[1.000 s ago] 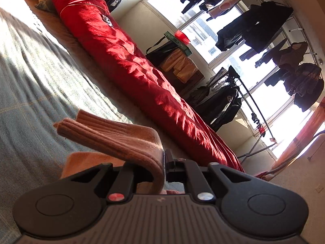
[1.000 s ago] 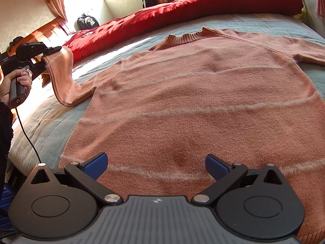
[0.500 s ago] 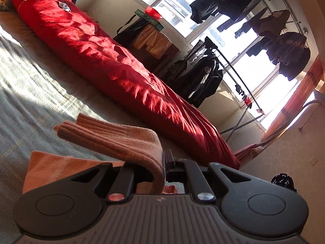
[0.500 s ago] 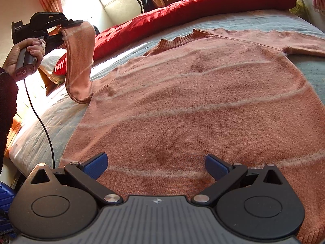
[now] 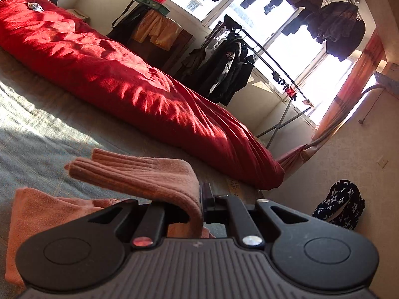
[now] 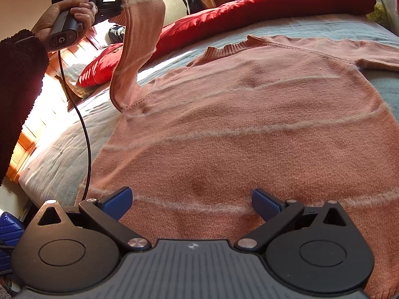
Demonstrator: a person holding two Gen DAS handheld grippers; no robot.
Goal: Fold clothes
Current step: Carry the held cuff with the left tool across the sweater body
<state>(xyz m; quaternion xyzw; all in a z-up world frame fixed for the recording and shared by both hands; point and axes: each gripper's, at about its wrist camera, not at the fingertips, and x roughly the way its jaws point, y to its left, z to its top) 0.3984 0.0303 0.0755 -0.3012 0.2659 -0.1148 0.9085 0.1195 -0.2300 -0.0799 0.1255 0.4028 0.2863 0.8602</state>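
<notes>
Left wrist view
Your left gripper [image 5: 200,214]: jaws clamped tight on the ribbed cuff of the sweater sleeve [image 5: 139,174]; the cuff folds over the jaws and juts out to the left, lifted clear of the bed.
Sweater beneath: more salmon-pink knit [image 5: 37,219] lies flat on the grey-blue bedcover [image 5: 32,134], low on the left of the view.
Beyond the cuff: a red duvet [image 5: 119,79] is bunched in a long roll across the bed; behind it a clothes rack with dark jackets [image 5: 224,67] stands before bright windows; a star-patterned dark bag [image 5: 339,206] sits on the floor at the right.

Right wrist view
Your right gripper [image 6: 191,201]: blue-padded fingers [image 6: 117,203] spread wide, nothing between them; you hold it just above the lower body of the sweater; whether it touches the knit you cannot tell.
Sweater [image 6: 249,124]: spread flat, collar toward the red duvet [image 6: 261,10], its far sleeve stretched out to the right.
Raised sleeve [image 6: 139,42]: hangs in a curve from your left gripper [image 6: 122,2] down to the shoulder seam, top left of the view.
Your left hand [image 6: 67,20]: wrapped round the grip handle, dark fuzzy cuff [image 6: 17,94] at the wrist; a black cable [image 6: 82,124] drops from the handle.
</notes>
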